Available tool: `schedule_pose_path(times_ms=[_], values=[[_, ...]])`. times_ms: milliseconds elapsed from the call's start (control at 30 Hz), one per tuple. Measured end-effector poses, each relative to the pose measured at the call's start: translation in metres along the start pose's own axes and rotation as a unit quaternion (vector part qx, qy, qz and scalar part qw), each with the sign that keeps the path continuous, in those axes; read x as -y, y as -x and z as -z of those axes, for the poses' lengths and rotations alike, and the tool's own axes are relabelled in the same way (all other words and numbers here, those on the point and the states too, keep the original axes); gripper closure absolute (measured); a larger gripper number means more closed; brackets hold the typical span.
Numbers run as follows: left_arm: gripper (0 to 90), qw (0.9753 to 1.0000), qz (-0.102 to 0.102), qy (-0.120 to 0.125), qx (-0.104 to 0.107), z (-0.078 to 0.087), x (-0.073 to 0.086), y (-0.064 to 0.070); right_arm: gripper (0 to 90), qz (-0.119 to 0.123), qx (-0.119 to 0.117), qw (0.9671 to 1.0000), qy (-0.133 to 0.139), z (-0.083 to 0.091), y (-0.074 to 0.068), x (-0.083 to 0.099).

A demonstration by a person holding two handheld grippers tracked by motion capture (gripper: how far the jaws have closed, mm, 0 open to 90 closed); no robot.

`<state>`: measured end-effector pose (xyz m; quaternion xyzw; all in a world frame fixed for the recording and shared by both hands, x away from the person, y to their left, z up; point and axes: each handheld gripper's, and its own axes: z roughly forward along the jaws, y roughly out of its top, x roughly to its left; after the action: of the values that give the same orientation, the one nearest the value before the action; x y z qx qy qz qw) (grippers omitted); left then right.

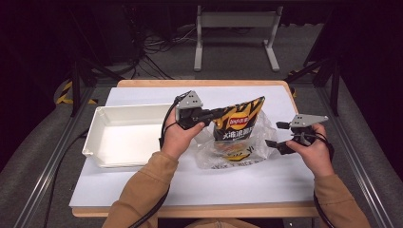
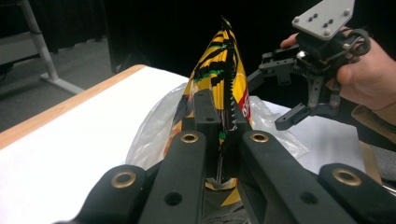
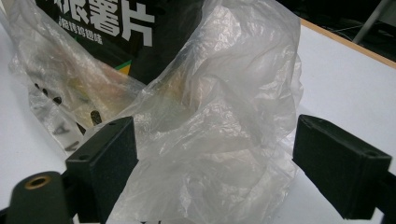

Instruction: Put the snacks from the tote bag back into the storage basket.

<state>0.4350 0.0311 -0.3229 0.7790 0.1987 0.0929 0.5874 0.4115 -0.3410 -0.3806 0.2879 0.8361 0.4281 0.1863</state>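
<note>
Wide white counter underneath it all. On its left side, a white tray, well apart from the action. Mid-counter, a clear plastic bag, crumpled, lying on the counter around the foot of a black-and-yellow chip bag standing up out of it. Left tool clamped tight on the chip bag's serrated top edge, jaws closed on the seam, holding it upright. Right tool spread wide at the plastic bag's right edge, loose plastic film bulging between the two pads; contact with the near pad likely, far pad clear of it. Nothing between the two tools but the bags themselves.
</note>
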Motion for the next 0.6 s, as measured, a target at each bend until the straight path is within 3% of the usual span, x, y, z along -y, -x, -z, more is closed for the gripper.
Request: schedule_pose_path(times_ms=[433, 600], values=[[89.3, 0.9991, -0.01, 0.028, 0.03, 0.009, -0.026, 0.008, 13.9, -0.002, -0.001, 1.0, -0.002, 0.0, 0.001, 0.001], [89.3, 0.9988, -0.018, 0.034, 0.03, 0.013, -0.036, 0.01, 13.9, -0.002, -0.001, 1.0, -0.002, 0.0, 0.001, 0.001]])
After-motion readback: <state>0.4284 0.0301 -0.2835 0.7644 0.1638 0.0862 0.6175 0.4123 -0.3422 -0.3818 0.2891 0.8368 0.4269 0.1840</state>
